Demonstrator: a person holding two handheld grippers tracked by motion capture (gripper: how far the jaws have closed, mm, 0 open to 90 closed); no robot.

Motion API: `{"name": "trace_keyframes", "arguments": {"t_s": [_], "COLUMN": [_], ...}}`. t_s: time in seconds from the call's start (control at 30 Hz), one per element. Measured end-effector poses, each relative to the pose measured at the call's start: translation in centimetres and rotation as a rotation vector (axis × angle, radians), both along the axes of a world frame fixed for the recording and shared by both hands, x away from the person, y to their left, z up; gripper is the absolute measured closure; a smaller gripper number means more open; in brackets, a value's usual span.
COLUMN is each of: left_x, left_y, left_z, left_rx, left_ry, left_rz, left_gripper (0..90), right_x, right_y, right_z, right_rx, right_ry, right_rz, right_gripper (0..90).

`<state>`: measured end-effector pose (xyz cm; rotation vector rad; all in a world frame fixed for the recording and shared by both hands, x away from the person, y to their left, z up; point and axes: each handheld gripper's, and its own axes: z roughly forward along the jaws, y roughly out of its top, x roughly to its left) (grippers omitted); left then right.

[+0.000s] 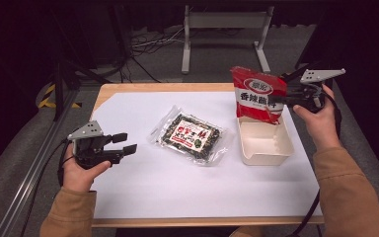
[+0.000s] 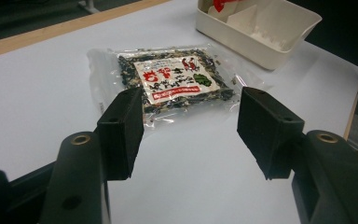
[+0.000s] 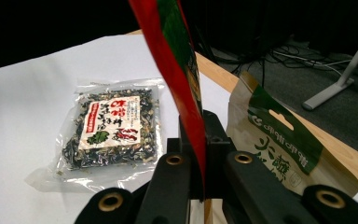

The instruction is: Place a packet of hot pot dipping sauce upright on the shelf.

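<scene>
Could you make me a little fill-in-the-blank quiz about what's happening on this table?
1. The right gripper is shut on a ____ snack bag.
2. That bag hangs above the white ____.
3. The clear seaweed packet lies flat on the white ____.
4. The left gripper has its jaws ____, with nothing between them.

Missing words: red; tray; sheet; open

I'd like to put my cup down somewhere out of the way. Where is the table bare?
The white sheet is bare along the near edge, below the clear packet, and at the far left corner. It is crowded around the cream tray, where the right gripper holds the red bag.
</scene>
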<state>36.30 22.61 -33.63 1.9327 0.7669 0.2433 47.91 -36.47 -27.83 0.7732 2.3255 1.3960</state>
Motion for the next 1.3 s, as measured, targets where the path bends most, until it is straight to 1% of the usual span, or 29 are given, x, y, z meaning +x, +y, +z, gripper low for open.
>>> {"name": "trace_keyframes", "arguments": {"t_s": [0.17,0.33,0.53,0.67,0.77,0.8,0.87,0.93,1.0,1.1,1.2,1.27,1.3], "left_x": [0.1,0.1,0.2,0.2,0.2,0.2,0.3,0.3,0.3,0.2,0.2,0.3,0.3], "left_y": [0.0,0.1,0.1,0.1,0.1,0.1,0.1,0.1,0.1,0.0,0.1,0.1,0.1], "left_z": [-0.1,-0.2,-0.3,-0.3,-0.3,-0.3,-0.4,-0.4,-0.4,-0.4,-0.4,-0.4,-0.4], "left_rx": [0.002,0.001,-0.003,0.000,-0.002,0.000,0.000,-0.003,-0.002,-0.003,-0.004,0.005,0.006], "left_ry": [0.002,0.008,0.011,0.013,0.014,0.015,0.013,0.016,0.016,0.022,0.022,0.014,0.016], "left_rz": [0.001,0.000,0.000,-0.001,-0.002,-0.002,0.000,0.003,0.002,0.001,0.001,-0.002,-0.005], "left_gripper": [41.2,41.1,41.0,40.9,40.8,40.8,40.8,40.8,40.8,40.7,40.7,40.6,40.5], "right_x": [0.7,1.3,1.9,2.4,2.5,2.7,2.7,2.7,2.7,2.8,2.7,2.7,2.7], "right_y": [-0.2,-0.4,-0.3,0.0,0.0,0.0,0.0,0.2,0.2,0.5,0.4,0.2,-0.1], "right_z": [-0.8,-1.3,-1.8,-2.3,-2.6,-2.9,-2.9,-3.3,-3.5,-4.1,-4.3,-4.6,-4.8], "right_rx": [-0.011,-0.019,-0.063,-0.098,-0.106,-0.112,-0.111,-0.117,-0.119,-0.142,-0.133,-0.123,-0.120], "right_ry": [0.021,0.026,0.007,-0.023,-0.035,-0.051,-0.058,-0.074,-0.076,-0.076,-0.073,-0.072,-0.064], "right_rz": [-0.004,-0.015,-0.040,-0.049,-0.055,-0.060,-0.063,-0.068,-0.070,-0.071,-0.074,-0.085,-0.097], "right_gripper": [89.5,89.5,89.4,89.2,89.1,88.8,88.7,88.1,88.0,88.2,88.6,88.8,88.9]}}
